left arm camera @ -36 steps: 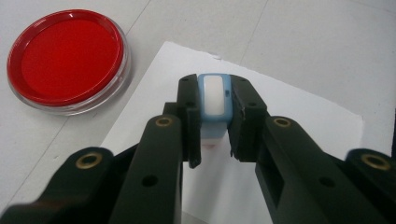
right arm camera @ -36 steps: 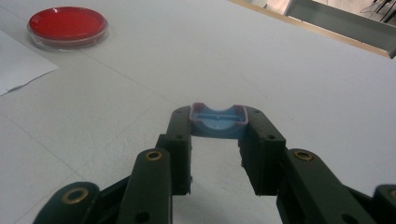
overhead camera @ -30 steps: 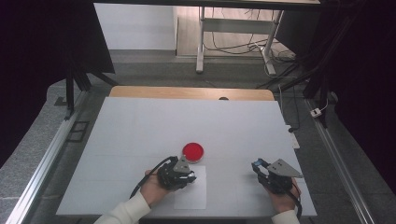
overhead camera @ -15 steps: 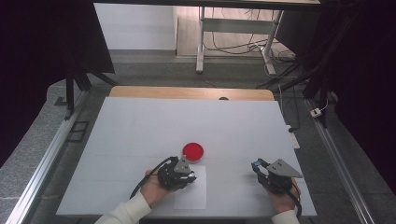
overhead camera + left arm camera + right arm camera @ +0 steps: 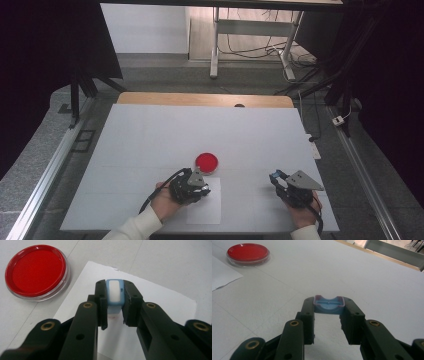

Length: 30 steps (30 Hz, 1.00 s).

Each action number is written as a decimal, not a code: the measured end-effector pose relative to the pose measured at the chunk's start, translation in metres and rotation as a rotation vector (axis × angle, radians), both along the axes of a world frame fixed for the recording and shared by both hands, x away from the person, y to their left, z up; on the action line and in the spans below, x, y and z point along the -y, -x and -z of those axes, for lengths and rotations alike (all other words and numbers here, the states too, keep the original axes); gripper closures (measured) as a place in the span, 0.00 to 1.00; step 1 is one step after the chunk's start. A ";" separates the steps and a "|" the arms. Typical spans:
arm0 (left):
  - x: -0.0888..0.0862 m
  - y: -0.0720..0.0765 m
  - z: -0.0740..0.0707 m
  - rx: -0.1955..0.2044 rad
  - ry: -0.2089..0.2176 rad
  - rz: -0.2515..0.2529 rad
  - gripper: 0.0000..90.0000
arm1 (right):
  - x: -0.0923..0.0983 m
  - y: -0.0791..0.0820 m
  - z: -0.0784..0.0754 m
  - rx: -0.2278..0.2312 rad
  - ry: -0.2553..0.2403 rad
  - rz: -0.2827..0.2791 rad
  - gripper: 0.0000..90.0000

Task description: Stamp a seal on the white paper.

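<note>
Down at the near edge of the white table [image 5: 150,135], the left gripper [image 5: 114,298] has its two black jaws clamped on a small light-blue block with a white face [image 5: 114,291], likely a stamp, held over a white sheet of paper [image 5: 160,302] with its lower end at or just above the sheet. Beside that sheet, to the left in the left gripper view, lies a round red ink pad in a clear plastic dish [image 5: 36,271]; in the high view it sits on the table just beyond the left gripper [image 5: 192,186]. Well apart to the right, the right gripper [image 5: 328,305] pinches a light-blue plastic cap with a purplish rim [image 5: 328,304] between its tips, hollow side up, above bare table.
</note>
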<state>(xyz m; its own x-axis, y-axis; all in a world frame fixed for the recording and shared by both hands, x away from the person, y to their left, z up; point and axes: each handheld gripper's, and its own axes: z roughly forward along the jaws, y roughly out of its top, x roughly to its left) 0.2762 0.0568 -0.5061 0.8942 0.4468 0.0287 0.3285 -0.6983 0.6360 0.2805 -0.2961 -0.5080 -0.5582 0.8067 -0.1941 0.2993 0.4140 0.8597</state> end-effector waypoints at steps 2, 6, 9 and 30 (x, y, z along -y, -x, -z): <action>0.000 0.000 0.000 0.000 0.001 -0.001 0.85 | 0.000 0.000 0.000 0.000 0.000 0.000 0.72; 0.000 0.001 0.000 0.003 0.002 -0.003 0.85 | 0.000 0.000 0.000 0.000 0.000 0.000 0.72; 0.000 0.001 0.000 0.006 0.000 -0.002 0.85 | 0.001 0.000 0.000 0.000 0.002 0.002 0.72; -0.013 -0.002 -0.016 -0.005 0.160 -0.021 0.84 | 0.002 -0.001 0.000 -0.002 -0.005 0.000 0.72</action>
<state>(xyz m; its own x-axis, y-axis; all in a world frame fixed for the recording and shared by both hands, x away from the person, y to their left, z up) 0.2780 0.0701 -0.4898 0.8844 0.4642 -0.0486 0.3455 -0.5809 0.7370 0.2814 -0.2980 -0.5084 -0.5587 0.8075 -0.1894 0.3007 0.4100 0.8611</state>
